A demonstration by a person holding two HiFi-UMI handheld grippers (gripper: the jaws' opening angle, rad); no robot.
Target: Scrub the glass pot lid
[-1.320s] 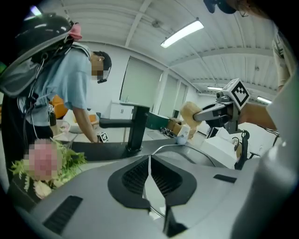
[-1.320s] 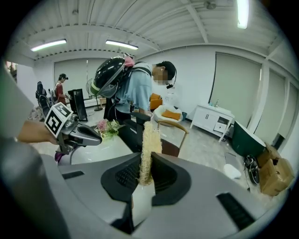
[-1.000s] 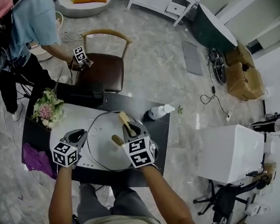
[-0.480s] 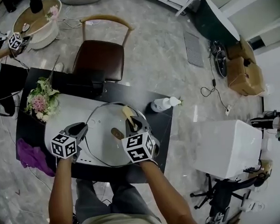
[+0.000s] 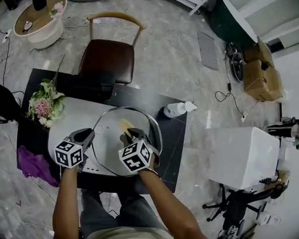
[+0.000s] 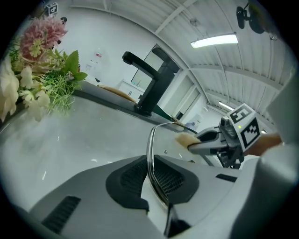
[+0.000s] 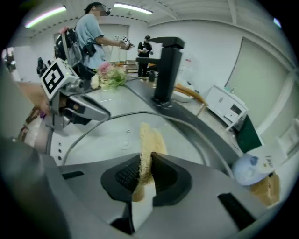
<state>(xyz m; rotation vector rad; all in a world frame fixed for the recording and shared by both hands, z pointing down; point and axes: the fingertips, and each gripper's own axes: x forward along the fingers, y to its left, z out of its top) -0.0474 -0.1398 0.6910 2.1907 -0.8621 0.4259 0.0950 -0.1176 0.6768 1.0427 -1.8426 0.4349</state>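
Observation:
The round glass pot lid with a steel rim lies tilted over a white sink basin. My left gripper is at the lid's left edge. In the left gripper view the steel rim runs between the pads; the jaws have just been closing and now press on it. My right gripper is shut on a tan loofah sponge. The sponge sticks out past the jaws, its tip against the glass. The lid's knob is hidden.
A bunch of flowers and a black faucet stand at the basin's far side. A spray bottle lies at the right on the dark table, a purple cloth at the left. A chair stands beyond. People stand behind.
My right gripper has come down and to the left with the sponge, onto the middle of the lid, covering the knob. The person at the far left has gone from the head view.

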